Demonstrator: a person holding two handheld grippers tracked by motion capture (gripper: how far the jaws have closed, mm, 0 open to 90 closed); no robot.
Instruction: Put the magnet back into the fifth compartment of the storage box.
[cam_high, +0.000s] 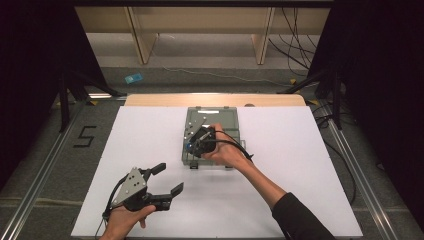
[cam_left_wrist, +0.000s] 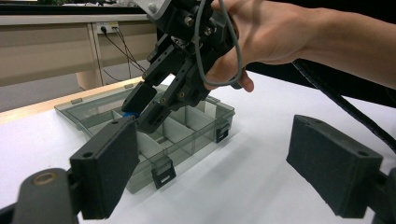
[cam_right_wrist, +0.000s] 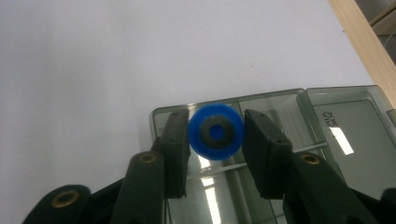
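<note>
A blue round piece (cam_right_wrist: 215, 132) with a grey ring in its middle sits between the pads of my right gripper (cam_right_wrist: 215, 149), which is shut on it. That gripper (cam_high: 192, 145) points down over the near left corner of a clear grey compartment box (cam_high: 220, 120) lying open at the table's middle. In the left gripper view the same gripper (cam_left_wrist: 142, 112) hangs just above the box's (cam_left_wrist: 196, 130) dividers, with a bit of the blue piece (cam_left_wrist: 130, 113) showing. My left gripper (cam_high: 170, 178) rests at the near left, open with nothing between its fingers (cam_left_wrist: 109, 168).
A white sheet (cam_high: 300, 165) covers the table, with a strip of bare wood (cam_high: 150, 100) at the far edge. The box's open lid (cam_right_wrist: 350, 121) lies flat beyond its compartments. The right gripper's cable (cam_high: 235, 145) trails over the box's right side.
</note>
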